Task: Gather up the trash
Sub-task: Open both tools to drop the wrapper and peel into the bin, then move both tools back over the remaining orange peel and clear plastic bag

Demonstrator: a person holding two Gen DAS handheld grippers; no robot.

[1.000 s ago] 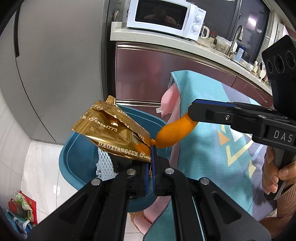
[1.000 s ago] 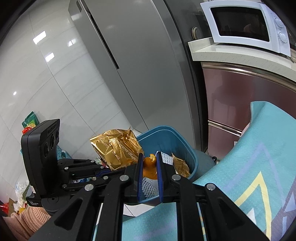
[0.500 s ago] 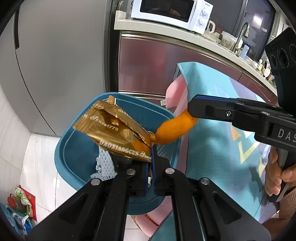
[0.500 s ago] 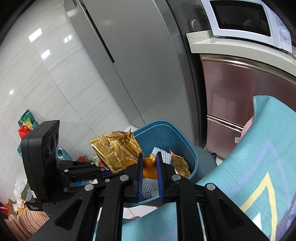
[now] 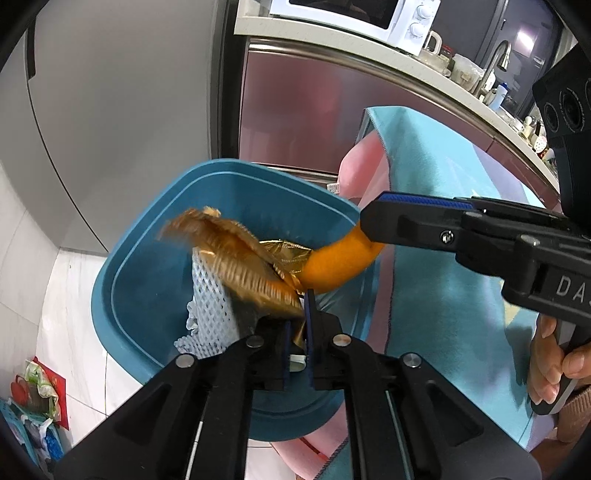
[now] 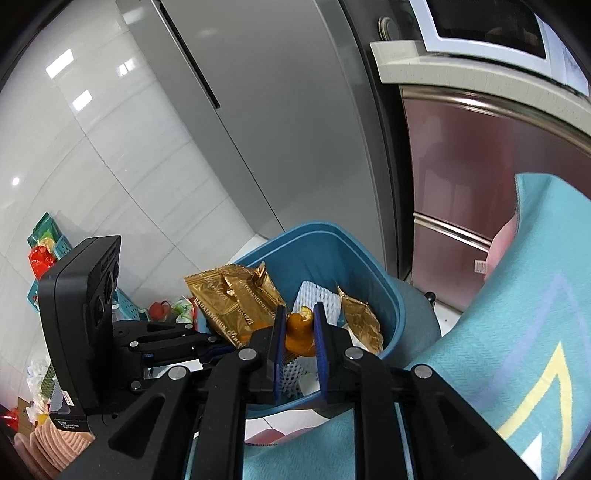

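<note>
A blue trash bin (image 5: 147,236) stands on the floor by the table corner; it also shows in the right wrist view (image 6: 354,254). My left gripper (image 5: 297,325) is shut on a gold foil wrapper (image 5: 236,266), held over the bin mouth, blurred. The wrapper shows in the right wrist view (image 6: 236,306) too. My right gripper (image 6: 299,332) is shut on an orange peel (image 6: 299,330), held over the bin's near rim; the peel (image 5: 336,266) touches the wrapper. White foam netting (image 5: 210,302) and another gold wrapper (image 6: 360,319) lie in the bin.
A teal cloth (image 5: 443,258) over a pink one covers the table at right. A grey fridge (image 6: 258,110) and maroon cabinet (image 5: 314,103) stand behind the bin. A microwave (image 5: 362,14) sits on the counter. Bags and baskets (image 6: 48,251) clutter the floor at left.
Both grippers moved forward and down over the bin, which looms larger. The gold wrapper has swung down toward the bin opening. Both stay shut on their items.
</note>
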